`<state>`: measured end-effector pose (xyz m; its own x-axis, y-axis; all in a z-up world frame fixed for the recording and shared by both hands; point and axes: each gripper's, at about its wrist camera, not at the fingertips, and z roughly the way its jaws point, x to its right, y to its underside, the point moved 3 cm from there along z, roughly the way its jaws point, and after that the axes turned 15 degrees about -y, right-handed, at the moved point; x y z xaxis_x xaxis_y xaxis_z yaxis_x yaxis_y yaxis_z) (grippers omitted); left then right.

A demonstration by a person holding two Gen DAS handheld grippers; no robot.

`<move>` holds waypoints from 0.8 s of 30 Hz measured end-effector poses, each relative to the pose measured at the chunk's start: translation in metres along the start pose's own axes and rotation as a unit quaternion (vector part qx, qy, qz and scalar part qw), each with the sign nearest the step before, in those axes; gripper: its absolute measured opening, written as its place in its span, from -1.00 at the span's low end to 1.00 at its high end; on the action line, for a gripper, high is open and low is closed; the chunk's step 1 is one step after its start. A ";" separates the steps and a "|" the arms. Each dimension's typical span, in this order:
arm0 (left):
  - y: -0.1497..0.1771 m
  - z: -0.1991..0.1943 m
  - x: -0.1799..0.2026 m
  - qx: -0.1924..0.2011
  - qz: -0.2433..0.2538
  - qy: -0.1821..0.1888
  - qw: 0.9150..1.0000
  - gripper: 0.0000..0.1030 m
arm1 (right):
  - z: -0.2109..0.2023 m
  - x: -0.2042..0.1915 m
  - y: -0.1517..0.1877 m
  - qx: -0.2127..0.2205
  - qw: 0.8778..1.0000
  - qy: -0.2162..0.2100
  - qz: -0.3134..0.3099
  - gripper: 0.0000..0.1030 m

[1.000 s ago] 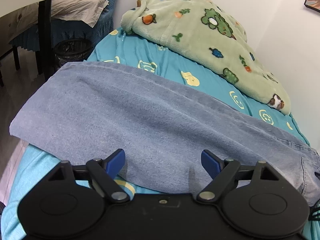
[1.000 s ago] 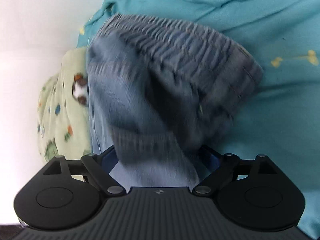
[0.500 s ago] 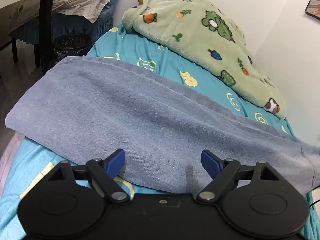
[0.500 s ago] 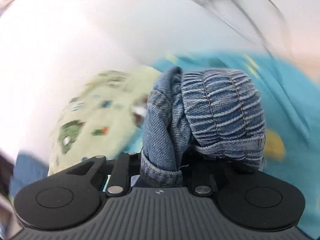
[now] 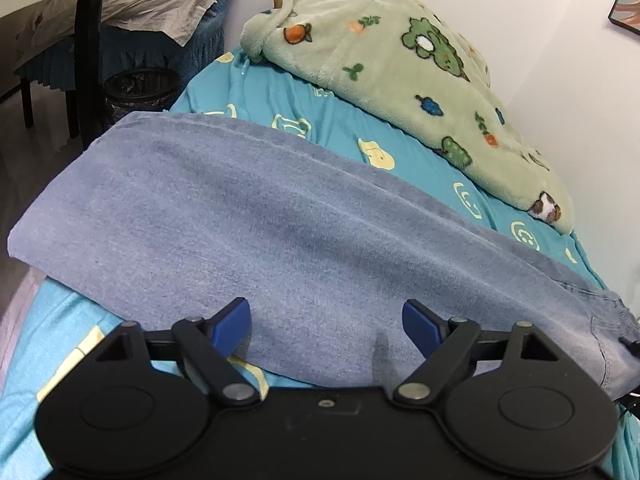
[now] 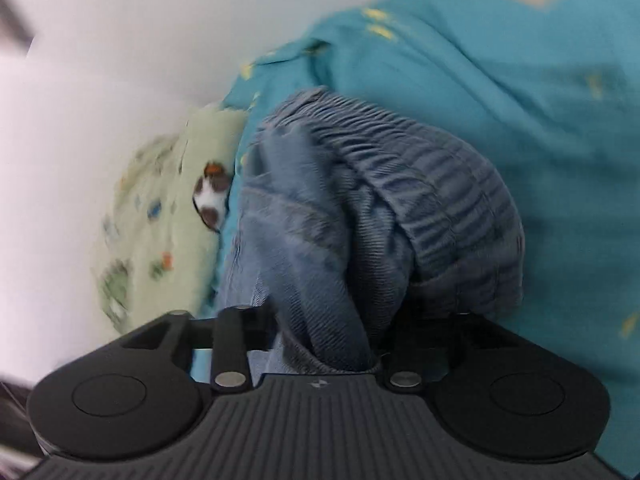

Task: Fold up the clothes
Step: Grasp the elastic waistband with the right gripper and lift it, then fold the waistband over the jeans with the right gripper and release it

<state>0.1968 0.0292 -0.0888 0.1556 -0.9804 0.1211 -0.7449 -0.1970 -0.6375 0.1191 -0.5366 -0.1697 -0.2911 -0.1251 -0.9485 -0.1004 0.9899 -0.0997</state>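
Note:
Light blue jeans [image 5: 280,232] lie folded lengthwise across the teal bed sheet [image 5: 332,124]. My left gripper [image 5: 326,322] is open, its blue fingertips [image 5: 234,320] just over the jeans' near edge, holding nothing. My right gripper [image 6: 328,332] is shut on the bunched waist end of the jeans [image 6: 360,216], with the elastic waistband [image 6: 448,200] draped over it; its fingertips are hidden by the cloth. The right wrist view is blurred by motion.
A green fleece blanket [image 5: 416,76] with cartoon prints lies along the white wall behind the jeans; it also shows in the right wrist view [image 6: 160,216]. A black bin [image 5: 136,88], chair legs and a covered table [image 5: 132,4] stand left of the bed.
My right gripper closed on the jeans' waist end, lifted it and swung round, then came back down toward the sheet. The left gripper stayed open and moved in slightly.

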 end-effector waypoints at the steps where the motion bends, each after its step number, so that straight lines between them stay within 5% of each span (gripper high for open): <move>1: 0.000 0.001 0.000 -0.001 0.000 -0.001 1.000 0.58 | -0.002 0.001 0.001 0.004 1.000 -0.004 0.017 0.33; 2: 0.000 0.001 0.000 -0.001 0.001 -0.001 1.000 0.58 | -0.006 0.003 0.002 0.008 0.999 -0.012 0.032 0.50; 7: 0.001 0.003 0.003 0.003 0.011 -0.005 1.000 0.58 | -0.027 0.010 0.006 0.022 0.994 -0.026 0.103 0.54; 13: 0.000 0.011 0.010 0.006 0.026 -0.021 0.999 0.58 | -0.019 0.008 -0.013 0.045 0.996 -0.038 0.067 0.53; 17: -0.003 0.021 0.012 0.010 0.042 -0.041 0.998 0.58 | -0.018 -0.009 -0.008 0.054 0.998 0.018 -0.026 -0.29; 21: -0.002 0.031 0.014 0.009 0.061 -0.060 0.996 0.58 | -0.035 -0.051 0.016 0.080 0.982 0.037 -0.170 -0.51; 24: -0.005 0.030 0.014 0.010 0.064 -0.061 0.996 0.58 | -0.030 -0.103 0.052 0.093 0.952 0.029 -0.292 -0.54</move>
<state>0.2223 0.0172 -0.1066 0.1390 -0.9888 -0.0535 -0.7501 -0.0699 -0.6576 0.1151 -0.4741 -0.0686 -0.2896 -0.6552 -0.6978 -0.0928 0.7448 -0.6608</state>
